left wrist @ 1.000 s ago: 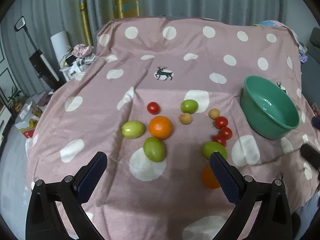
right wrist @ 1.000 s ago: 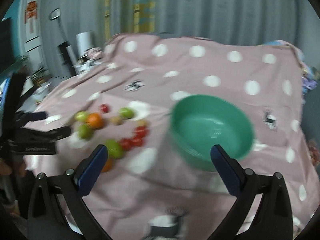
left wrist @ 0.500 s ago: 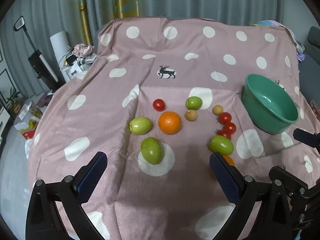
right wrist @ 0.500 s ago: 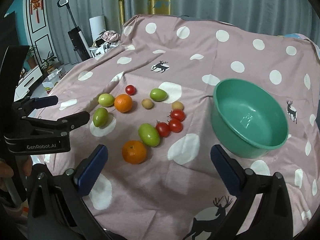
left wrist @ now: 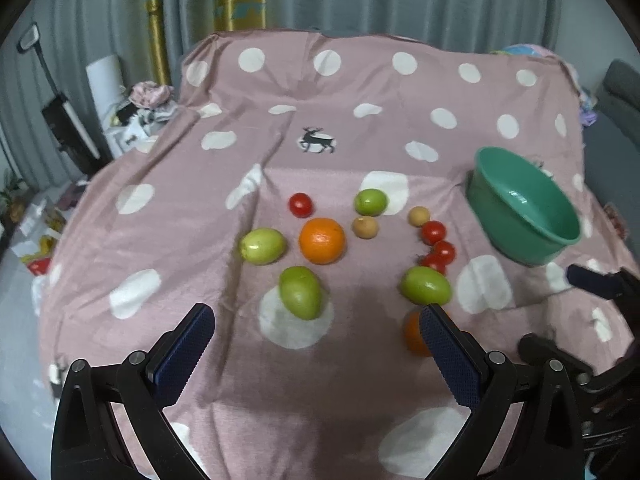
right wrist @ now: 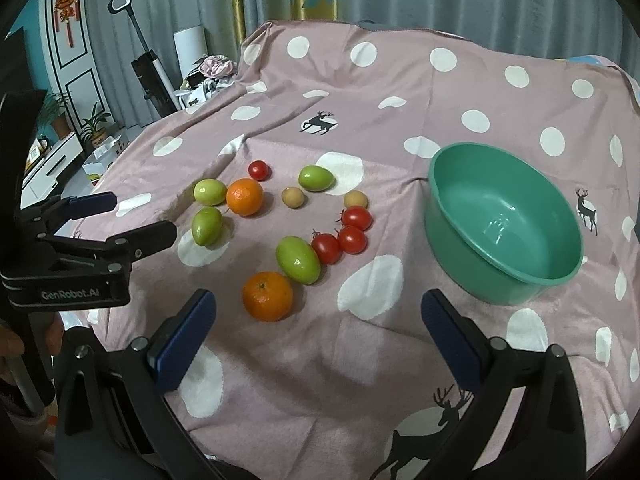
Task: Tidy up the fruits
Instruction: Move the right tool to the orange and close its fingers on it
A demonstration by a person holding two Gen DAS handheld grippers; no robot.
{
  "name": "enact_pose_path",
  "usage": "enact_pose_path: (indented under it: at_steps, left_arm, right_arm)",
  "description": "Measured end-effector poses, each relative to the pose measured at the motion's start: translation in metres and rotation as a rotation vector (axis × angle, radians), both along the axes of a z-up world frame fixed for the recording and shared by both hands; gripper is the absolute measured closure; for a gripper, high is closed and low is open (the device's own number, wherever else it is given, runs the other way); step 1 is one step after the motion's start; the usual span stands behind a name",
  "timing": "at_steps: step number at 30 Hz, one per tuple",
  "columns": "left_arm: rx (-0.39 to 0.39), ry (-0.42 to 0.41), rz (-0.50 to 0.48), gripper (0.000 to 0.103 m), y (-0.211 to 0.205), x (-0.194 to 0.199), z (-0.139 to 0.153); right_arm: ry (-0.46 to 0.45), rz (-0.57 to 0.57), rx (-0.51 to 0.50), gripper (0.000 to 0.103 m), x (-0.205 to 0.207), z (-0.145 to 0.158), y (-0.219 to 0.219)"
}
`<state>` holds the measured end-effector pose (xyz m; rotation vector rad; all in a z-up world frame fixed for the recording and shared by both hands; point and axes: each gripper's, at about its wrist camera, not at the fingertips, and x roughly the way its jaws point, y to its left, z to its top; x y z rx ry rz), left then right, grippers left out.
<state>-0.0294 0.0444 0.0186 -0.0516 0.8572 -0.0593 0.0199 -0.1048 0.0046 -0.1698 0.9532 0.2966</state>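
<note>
Since half a second ago the left tongs [left wrist: 316, 330] have edged closer to the fruit, so the near green fruit [left wrist: 300, 292] now sits just ahead of their spread tips, while the right tongs [right wrist: 318, 318] are nearly where they were, also apart and empty. All the fruit lies on the spotted cloth [right wrist: 400, 88], left of the empty green bowl [right wrist: 504, 224]. From the left view the near orange [left wrist: 414, 334] is half hidden behind a fingertip [left wrist: 432, 320], though the right view shows it whole.
</note>
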Motion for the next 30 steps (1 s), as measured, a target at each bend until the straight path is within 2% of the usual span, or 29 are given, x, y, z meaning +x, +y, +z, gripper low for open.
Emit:
enact_pose_path:
  at_steps: [3, 9, 12, 15, 18, 23, 30]
  left_arm:
    - [-0.083, 0.015, -0.038, 0.001, 0.007, 0.000, -0.002]
    - [-0.177, 0.053, -0.098, 0.001, 0.018, -0.003, -0.014]
    - [-0.282, 0.092, -0.169, 0.001, 0.017, -0.004, -0.023]
    - [-0.342, 0.111, -0.228, 0.001, 0.011, -0.005, -0.026]
    - [-0.370, 0.129, -0.264, 0.001, 0.002, -0.001, -0.029]
    - [-0.350, 0.180, -0.297, 0.001, -0.013, 0.013, -0.038]
    - [-0.343, 0.238, -0.318, 0.003, -0.023, 0.035, -0.052]
  right_arm:
    - [0.014, 0.012, -0.001, 0.000, 0.000, -0.002, 0.003]
    - [0.058, 0.044, 0.006, 0.000, -0.002, -0.016, 0.003]
    - [0.096, 0.059, 0.037, 0.000, -0.001, -0.024, 0.002]
    - [0.135, 0.089, 0.081, 0.002, -0.001, -0.032, 0.002]
    - [0.162, 0.117, 0.094, 0.008, 0.001, -0.041, 0.006]
    - [0.202, 0.133, 0.157, 0.017, 0.009, -0.051, 0.007]
    - [0.220, 0.174, 0.147, 0.030, 0.020, -0.061, 0.015]
